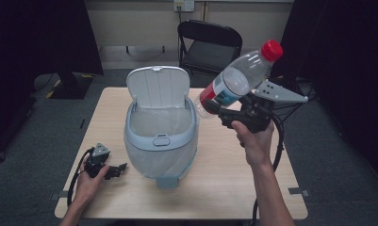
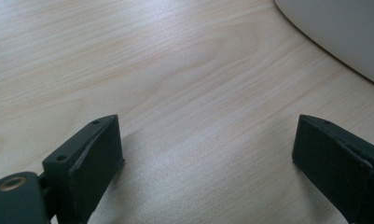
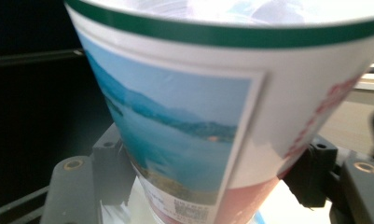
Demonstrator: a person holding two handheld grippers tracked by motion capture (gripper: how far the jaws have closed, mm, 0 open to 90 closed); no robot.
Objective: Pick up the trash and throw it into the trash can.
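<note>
Bottle (image 1: pixel 238 77) in my right gripper (image 1: pixel 226 113): I have the jaws clamped on its lower, labelled part, and it sits tilted in the air, red cap (image 1: pixel 272 50) up and away from me, just right of the bin (image 1: pixel 160 136). In the right gripper view the label (image 3: pixel 184 121) sits squarely between both jaws. The bin stands mid-table (image 1: pixel 224 179) with its lid (image 1: pixel 158 85) raised. My left gripper (image 1: pixel 112 170) rests low on the table left of the bin, jaws spread apart and holding nothing.
</note>
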